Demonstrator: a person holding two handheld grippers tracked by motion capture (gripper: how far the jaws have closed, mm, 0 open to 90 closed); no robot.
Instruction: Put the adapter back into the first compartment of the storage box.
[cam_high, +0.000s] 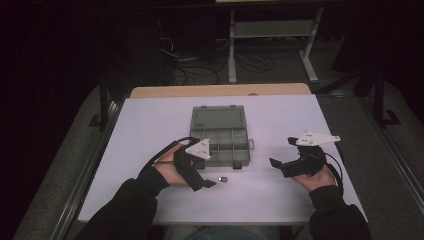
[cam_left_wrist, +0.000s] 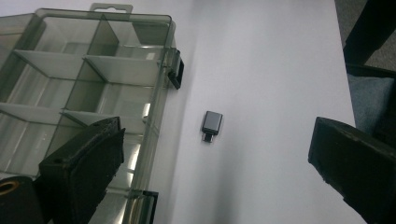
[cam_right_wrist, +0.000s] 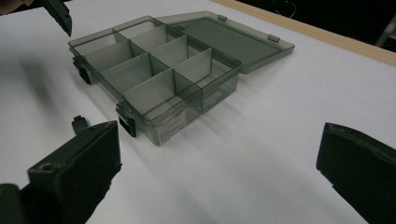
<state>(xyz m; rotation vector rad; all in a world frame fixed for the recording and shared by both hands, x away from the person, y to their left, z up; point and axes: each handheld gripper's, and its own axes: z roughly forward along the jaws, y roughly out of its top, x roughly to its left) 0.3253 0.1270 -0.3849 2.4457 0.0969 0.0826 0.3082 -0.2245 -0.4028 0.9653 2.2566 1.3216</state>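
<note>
Left hand-held gripper (cam_left_wrist: 215, 154), jaws spread apart, points at the small dark rectangular adapter (cam_left_wrist: 212, 126), lying flat on the white desk (cam_left_wrist: 271, 70) at frame centre, just beside the smoky clear plastic compartment box (cam_left_wrist: 84, 79). Right hand-held gripper (cam_right_wrist: 217, 163) also gapes, empty. Risk: thin adapter slides or flips under closing jaws; left jaw may snag the box wall.

The organiser box (cam_right_wrist: 159, 70) is a smoky, see-through grey-green, with paler translucent dividers and black latches on its front edge, and its open lid has the same tint. The small adapter (cam_left_wrist: 212, 125) lying on the white table (cam_high: 280, 200) is dark grey with a black plug end. Both the left gripper (cam_high: 207, 183) and the right gripper (cam_high: 281, 156) are black, each topped with a pale grey three-cornered plate, and the person's sleeves are black too.
</note>
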